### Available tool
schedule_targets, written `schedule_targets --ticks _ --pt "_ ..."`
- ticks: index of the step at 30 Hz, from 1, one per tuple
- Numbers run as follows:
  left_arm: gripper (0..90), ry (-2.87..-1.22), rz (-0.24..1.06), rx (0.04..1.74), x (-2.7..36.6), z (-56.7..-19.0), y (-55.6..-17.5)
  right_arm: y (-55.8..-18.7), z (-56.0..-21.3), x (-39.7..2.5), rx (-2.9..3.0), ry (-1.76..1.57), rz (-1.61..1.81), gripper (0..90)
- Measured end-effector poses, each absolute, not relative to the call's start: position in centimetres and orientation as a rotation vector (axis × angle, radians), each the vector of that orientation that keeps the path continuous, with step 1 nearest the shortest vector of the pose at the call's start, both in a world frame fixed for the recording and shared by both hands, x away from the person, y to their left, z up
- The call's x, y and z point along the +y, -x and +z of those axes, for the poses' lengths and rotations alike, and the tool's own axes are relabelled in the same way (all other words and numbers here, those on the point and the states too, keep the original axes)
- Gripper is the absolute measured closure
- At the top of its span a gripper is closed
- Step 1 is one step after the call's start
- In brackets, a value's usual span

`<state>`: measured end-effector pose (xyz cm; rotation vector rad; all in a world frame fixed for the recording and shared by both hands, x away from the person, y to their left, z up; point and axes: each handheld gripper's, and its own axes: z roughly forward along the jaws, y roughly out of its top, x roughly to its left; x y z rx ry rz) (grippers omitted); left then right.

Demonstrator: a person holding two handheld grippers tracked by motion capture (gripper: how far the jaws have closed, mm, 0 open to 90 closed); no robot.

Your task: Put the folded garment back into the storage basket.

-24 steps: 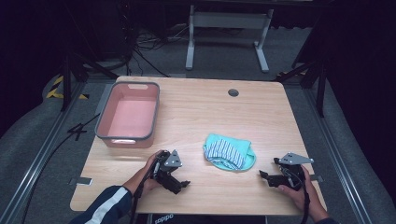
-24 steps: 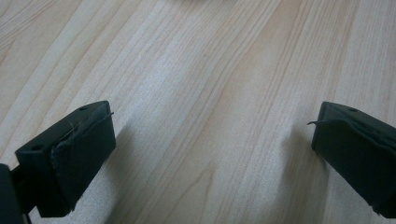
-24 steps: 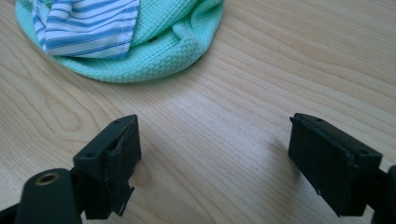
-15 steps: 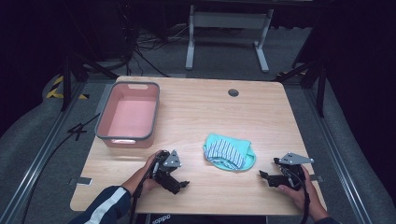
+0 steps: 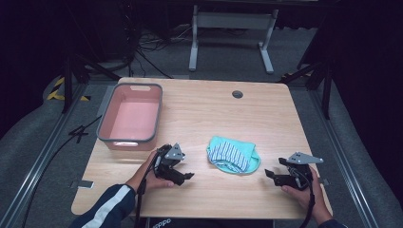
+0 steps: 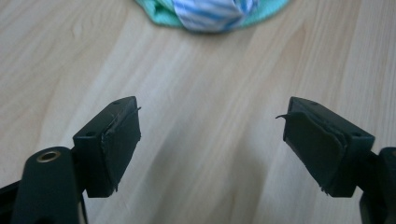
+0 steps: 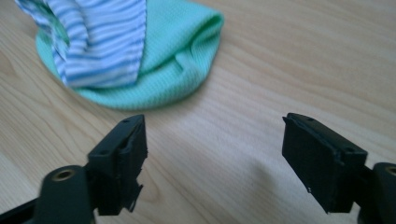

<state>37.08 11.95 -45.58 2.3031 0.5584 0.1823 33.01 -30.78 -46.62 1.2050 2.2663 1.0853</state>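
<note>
Low on the wooden tabletop [image 5: 204, 114], near its front edge, a bundle of cloth [image 5: 233, 155] lies crumpled: a mint-green piece with a blue-and-white striped piece folded on top of it. To its left sits the left hand-held gripper [image 5: 186, 176], gripped by a hand [image 5: 151, 174] in a dark sleeve with a white stripe; its jaws stand wide apart and hold nothing, pointing toward the cloth with bare wood between them, as the left gripper view shows [image 6: 209, 135]. To the right of the cloth sits the right hand-held gripper [image 5: 270, 174], held by the other hand [image 5: 304, 192]; its jaws are also spread wide and empty. In the right gripper view [image 7: 212, 158] the cloth [image 7: 140, 56] lies just beyond the left jaw, not touching it. A pink tub [image 5: 105, 124] with a grey rim stands at the left side of the tabletop, well apart from the cloth. A small dark round hole [image 5: 237, 94] sits near the far edge.
</note>
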Motion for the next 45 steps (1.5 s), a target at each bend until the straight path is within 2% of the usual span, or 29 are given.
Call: schedule_targets --ticks 2,6,9,16,20,22,26,32,36,38,41,43,45 --pt "23.0 -2.291 0.194 0.571 11.0 -45.1 -38.1 -33.3 -45.9 -30.0 2.264 -1.192 1.089 28.9" --pt "24.7 -2.291 0.245 0.591 9.1 -44.7 -39.9 -34.0 -45.4 -28.5 2.274 -1.176 1.051 32.2" --pt "25.1 -2.279 0.237 0.611 8.5 -44.7 -40.8 -34.5 -45.3 -28.0 2.277 -1.166 1.027 33.7" --pt "26.6 -2.274 0.284 0.655 6.5 -45.1 -43.8 -37.5 -44.7 -25.6 2.261 -1.195 1.014 37.6" --pt "26.0 -2.278 0.255 0.683 5.3 -45.6 -45.2 -38.2 -45.0 -25.0 2.26 -1.22 0.979 38.9" --pt "26.1 -2.303 0.285 0.678 4.6 -46.0 -45.4 -38.7 -45.4 -24.8 2.261 -1.252 0.985 39.4" --pt "25.0 -2.338 0.233 0.696 3.7 -47.3 -45.7 -39.2 -46.3 -23.9 2.29 -1.289 0.941 39.5" --pt "23.9 -2.29 0.22 0.748 3.8 -47.9 -45.2 -39.4 -47.2 -24.1 2.318 -1.348 0.888 36.7" --pt "24.4 -2.3 0.226 0.741 3.4 -47.8 -44.3 -39.0 -47.2 -24.1 2.333 -1.318 0.91 44.0" --pt "26.4 -2.304 0.22 0.739 3.3 -47.7 -44.0 -38.8 -47.2 -24.2 2.34 -1.299 0.918 51.8" --pt "30.4 -2.3 0.218 0.754 3.2 -47.6 -43.7 -38.6 -47.1 -24.2 2.347 -1.294 0.928 58.0" --pt "44.7 -2.307 0.202 0.737 3.0 -47.4 -43.2 -38.6 -47.1 -24.2 2.361 -1.277 0.934 66.4" --pt "56.5 -2.307 0.184 0.724 2.8 -47.4 -42.9 -38.6 -47.1 -24.2 2.361 -1.28 0.949 70.9"
